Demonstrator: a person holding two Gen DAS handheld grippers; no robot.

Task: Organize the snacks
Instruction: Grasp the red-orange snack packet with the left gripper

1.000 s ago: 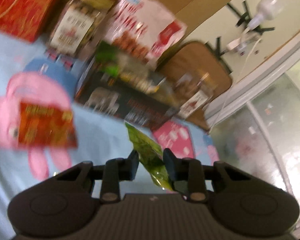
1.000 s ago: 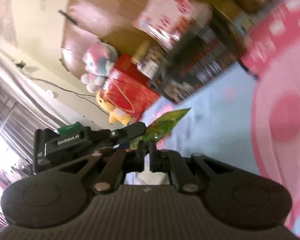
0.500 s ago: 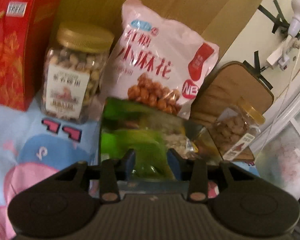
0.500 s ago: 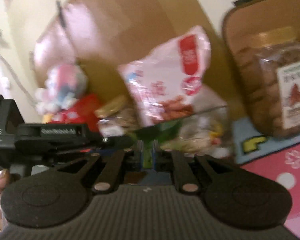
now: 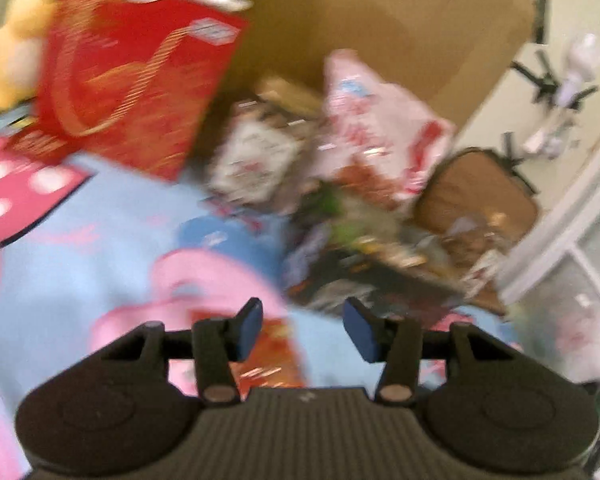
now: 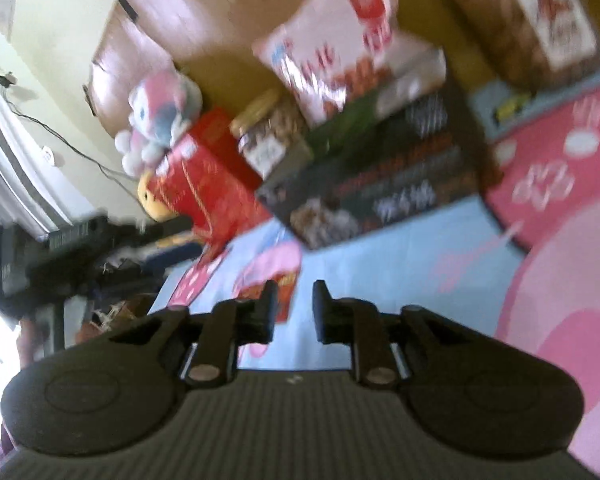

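Both jaws stand open and empty, and the red packet (image 5: 270, 354) lies flat on the blanket low in frame, just under the left gripper (image 5: 302, 330) and farther ahead-left of the right gripper (image 6: 293, 312), its long axis unclear through blur.
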